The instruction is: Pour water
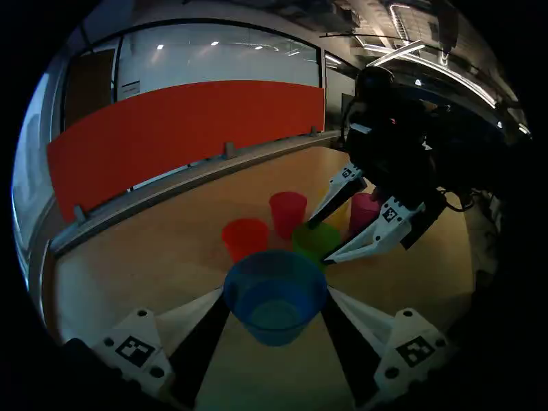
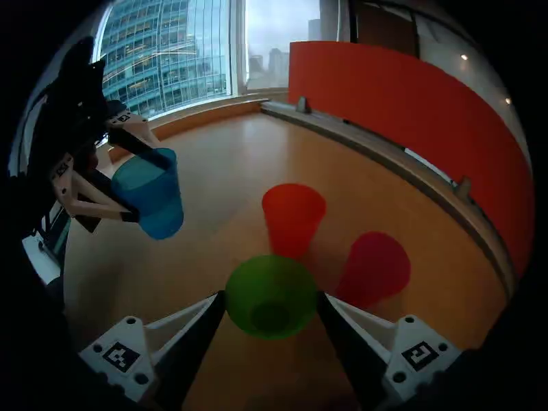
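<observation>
A translucent blue cup (image 1: pixel 275 296) sits upright between the fingers of my left gripper (image 1: pixel 274 305), which is shut on it. Its bottom looks lighter; I cannot tell if that is water. The right gripper view shows this cup (image 2: pixel 147 195) held above the table at the left by the left gripper (image 2: pixel 152 190). My right gripper (image 2: pixel 270 305) is shut on a green cup (image 2: pixel 270 294) that looks empty. In the left gripper view, the green cup (image 1: pixel 315 240) sits between the white fingers of the right gripper (image 1: pixel 319 243), just beyond the blue cup.
An orange-red cup (image 2: pixel 293 216) and a crimson cup (image 2: pixel 373 267) stand upside down on the wooden table (image 2: pixel 226 157) just past the green one. A magenta cup (image 1: pixel 363 211) stands behind the right gripper. An orange wall panel (image 1: pixel 185 137) borders the table's far side.
</observation>
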The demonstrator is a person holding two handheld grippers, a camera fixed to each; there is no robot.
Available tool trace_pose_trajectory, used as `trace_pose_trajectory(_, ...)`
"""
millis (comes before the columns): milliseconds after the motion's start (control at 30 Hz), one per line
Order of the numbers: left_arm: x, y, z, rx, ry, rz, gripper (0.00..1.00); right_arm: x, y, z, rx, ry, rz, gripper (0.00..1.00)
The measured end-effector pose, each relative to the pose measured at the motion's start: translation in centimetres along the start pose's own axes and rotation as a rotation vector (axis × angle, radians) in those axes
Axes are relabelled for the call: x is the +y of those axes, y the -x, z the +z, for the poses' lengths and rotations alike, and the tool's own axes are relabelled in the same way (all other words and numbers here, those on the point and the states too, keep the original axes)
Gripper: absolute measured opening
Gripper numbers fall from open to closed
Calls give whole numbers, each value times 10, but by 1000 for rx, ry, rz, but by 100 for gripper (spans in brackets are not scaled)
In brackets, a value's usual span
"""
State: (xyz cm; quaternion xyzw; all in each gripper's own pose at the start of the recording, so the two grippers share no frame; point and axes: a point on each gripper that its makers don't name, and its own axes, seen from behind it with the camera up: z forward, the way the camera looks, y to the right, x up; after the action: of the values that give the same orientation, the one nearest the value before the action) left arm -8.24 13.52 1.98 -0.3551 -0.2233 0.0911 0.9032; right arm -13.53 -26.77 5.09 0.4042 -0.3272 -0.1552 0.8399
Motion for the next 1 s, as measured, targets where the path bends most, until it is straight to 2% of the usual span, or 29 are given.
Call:
trace_pose_trajectory(200, 0, 1, -1, 0, -3, 0, 86, -1, 4, 7, -8, 4, 1, 100)
trace_pose_trajectory(267, -1, 1, -2, -1, -3, 0, 86, -1, 4, 8, -6, 9, -3, 95)
trace_pose_trajectory(567, -1, 1, -4, 0, -10, 0, 86, -3, 3, 4, 5, 6, 0, 93)
trace_pose_trajectory(767, 0, -2, -7, 3, -14, 7, 86, -2, -4, -7, 35, 18, -2, 93)
trace_pose_trajectory(1000, 5, -8, -11, 14, -23, 18, 86, -4, -17, -34, 90, 42, -9, 93)
